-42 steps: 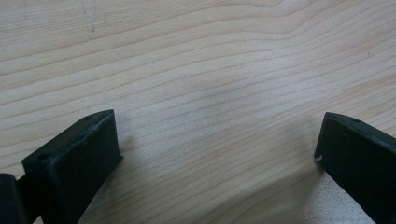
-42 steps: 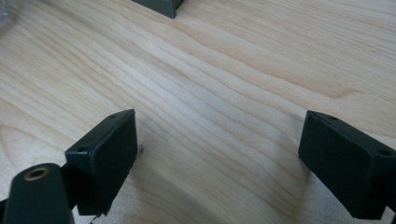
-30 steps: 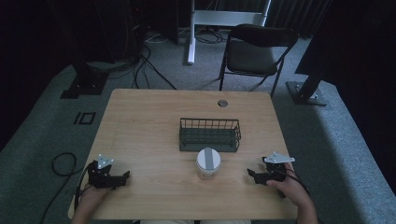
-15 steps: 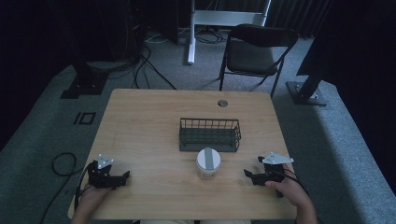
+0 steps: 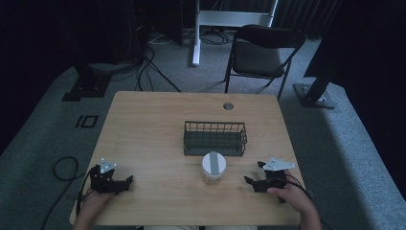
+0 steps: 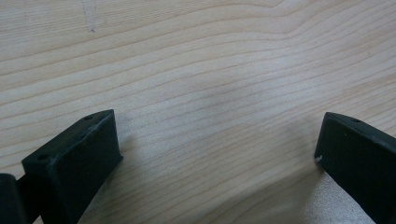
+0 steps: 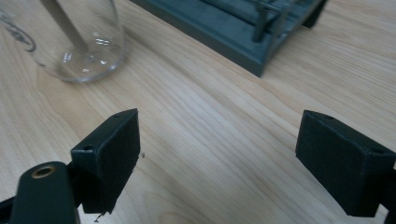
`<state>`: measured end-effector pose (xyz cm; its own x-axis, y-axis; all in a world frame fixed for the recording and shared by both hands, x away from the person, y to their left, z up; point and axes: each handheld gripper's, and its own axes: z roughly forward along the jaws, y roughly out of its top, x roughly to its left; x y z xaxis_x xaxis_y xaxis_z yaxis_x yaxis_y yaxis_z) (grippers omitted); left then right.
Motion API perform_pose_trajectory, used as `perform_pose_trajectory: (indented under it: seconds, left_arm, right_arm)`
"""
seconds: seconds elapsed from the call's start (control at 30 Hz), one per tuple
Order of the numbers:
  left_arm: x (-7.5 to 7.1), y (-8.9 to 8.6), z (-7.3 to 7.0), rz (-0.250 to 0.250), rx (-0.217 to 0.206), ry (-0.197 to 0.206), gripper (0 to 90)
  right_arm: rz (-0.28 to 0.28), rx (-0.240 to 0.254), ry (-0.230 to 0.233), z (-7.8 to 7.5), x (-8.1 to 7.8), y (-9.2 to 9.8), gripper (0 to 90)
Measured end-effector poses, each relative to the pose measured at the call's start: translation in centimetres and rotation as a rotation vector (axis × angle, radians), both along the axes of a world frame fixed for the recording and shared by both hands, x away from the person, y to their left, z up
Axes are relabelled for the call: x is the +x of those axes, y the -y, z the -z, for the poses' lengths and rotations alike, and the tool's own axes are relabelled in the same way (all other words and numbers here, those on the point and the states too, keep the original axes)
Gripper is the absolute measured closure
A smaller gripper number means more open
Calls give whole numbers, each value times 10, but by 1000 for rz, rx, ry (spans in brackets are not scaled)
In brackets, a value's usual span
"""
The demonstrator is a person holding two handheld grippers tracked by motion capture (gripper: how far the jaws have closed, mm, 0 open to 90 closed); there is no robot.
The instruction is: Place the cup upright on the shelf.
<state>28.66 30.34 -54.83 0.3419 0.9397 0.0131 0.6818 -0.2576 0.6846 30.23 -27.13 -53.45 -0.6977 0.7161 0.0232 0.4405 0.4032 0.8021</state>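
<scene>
Jar (image 5: 212, 166), its dark print unreadable, stands near the right claw (image 5: 252, 181), spread empty.

bare light wooden tabletop (image 5: 148, 129) lies open left of the dark wire basket (image 5: 215, 138); the clear lidded jar (image 5: 212, 166) stands just before the basket.

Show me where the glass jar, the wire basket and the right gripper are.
glass jar (image 5: 212, 166), high view, on its lid.
wire basket (image 5: 215, 128), high view, on its far rim.
right gripper (image 5: 253, 173), high view, between its open jaws.
</scene>
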Motion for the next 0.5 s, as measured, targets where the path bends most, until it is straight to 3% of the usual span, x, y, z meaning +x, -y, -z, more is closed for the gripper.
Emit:
perform_pose_trajectory:
  seconds: [0.5]
  left_arm:
    - [0,0,0,0,0,0,1]
  right_arm:
    - [-80,22,17,0,-3,-32,133]
